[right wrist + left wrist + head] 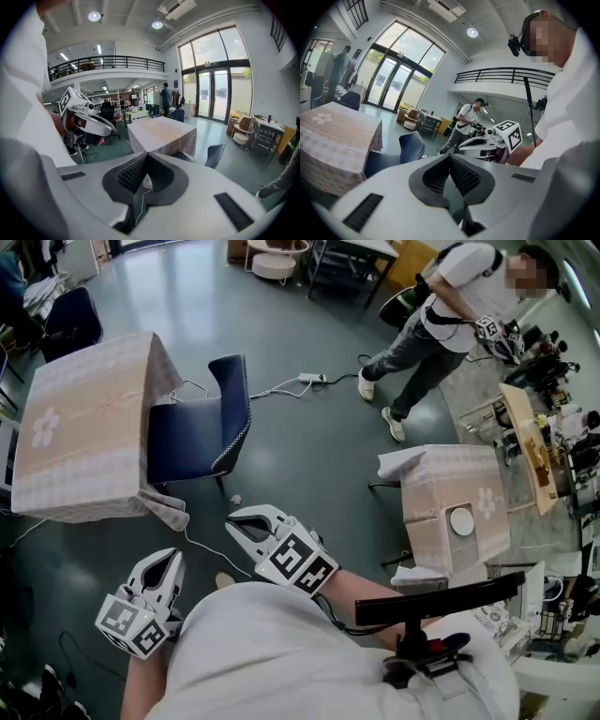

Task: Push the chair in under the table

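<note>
The dark blue chair stands on the green floor against the right side of the table with the pink cloth, its backrest turned away from the table. Both grippers hang in front of me, short of the chair and touching nothing. My left gripper is shut and empty. My right gripper is shut too, its tips nearer the chair. In the left gripper view the closed jaws point past the chair. The right gripper view has its closed jaws toward the table and chair.
A second clothed table with a white plate stands at the right. A person stands beyond it near a cluttered bench. A power strip and cables lie on the floor. Another dark chair is at far left.
</note>
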Tool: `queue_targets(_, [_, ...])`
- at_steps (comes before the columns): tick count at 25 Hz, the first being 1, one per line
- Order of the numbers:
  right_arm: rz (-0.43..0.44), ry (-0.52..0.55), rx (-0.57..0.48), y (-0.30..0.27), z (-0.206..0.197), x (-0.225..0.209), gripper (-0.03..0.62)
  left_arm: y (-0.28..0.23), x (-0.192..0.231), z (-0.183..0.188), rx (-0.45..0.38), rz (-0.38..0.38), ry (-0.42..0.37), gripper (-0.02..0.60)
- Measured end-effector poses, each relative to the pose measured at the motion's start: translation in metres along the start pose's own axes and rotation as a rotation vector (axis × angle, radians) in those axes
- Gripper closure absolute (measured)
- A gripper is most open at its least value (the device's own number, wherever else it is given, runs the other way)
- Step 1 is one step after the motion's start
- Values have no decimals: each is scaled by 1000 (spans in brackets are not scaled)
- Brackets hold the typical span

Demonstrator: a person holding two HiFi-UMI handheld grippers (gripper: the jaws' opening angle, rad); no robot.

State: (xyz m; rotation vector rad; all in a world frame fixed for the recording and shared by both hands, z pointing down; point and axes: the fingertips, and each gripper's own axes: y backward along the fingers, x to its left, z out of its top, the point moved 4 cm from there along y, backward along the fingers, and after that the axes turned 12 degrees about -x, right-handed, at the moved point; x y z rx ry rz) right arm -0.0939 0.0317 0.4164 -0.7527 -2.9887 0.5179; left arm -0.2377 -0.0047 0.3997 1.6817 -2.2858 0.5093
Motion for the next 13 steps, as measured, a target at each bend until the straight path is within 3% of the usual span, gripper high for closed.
queue_targets(13, [-24,0,22,-26,5,40,582,42,24,-1,9,-30,12,571])
